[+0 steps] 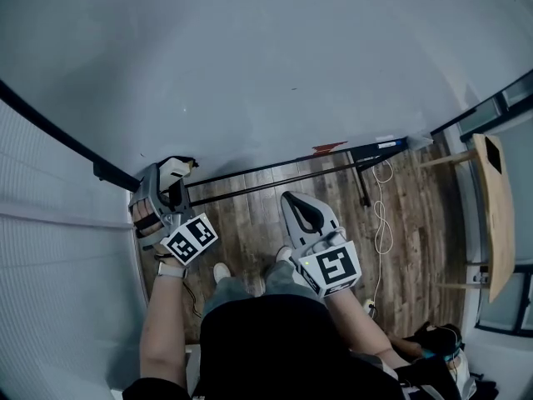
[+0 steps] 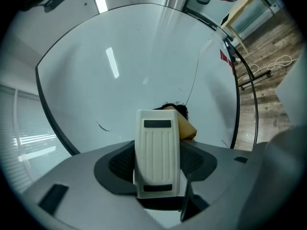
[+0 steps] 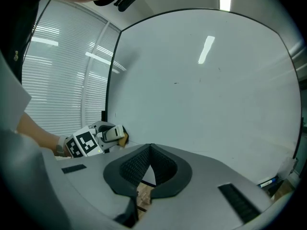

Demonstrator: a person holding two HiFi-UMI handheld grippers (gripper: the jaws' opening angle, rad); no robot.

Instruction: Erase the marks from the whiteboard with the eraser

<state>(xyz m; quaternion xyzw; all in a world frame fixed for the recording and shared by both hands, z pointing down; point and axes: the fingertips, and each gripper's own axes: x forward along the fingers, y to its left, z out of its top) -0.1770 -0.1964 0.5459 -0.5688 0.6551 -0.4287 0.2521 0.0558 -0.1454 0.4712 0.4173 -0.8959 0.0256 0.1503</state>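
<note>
The left gripper (image 2: pixel 158 121) pinched the tan block eraser with black felt (image 2: pixel 186 124) against the large white whiteboard (image 1: pixel 250 73), wiping in hand, the right gripper (image 3: pixel 151 150) pressed together and empty; the next stroke likely needed firm sweeps over the thin dark marks (image 2: pixel 102 126).

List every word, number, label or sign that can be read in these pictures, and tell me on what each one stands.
No text can be read in any view.
Red patch at the edge of the whiteboard: too blurred to read.
Left gripper cube and right gripper cube: square black-and-white codes only, no letters.
Eraser: no print shows.
</note>
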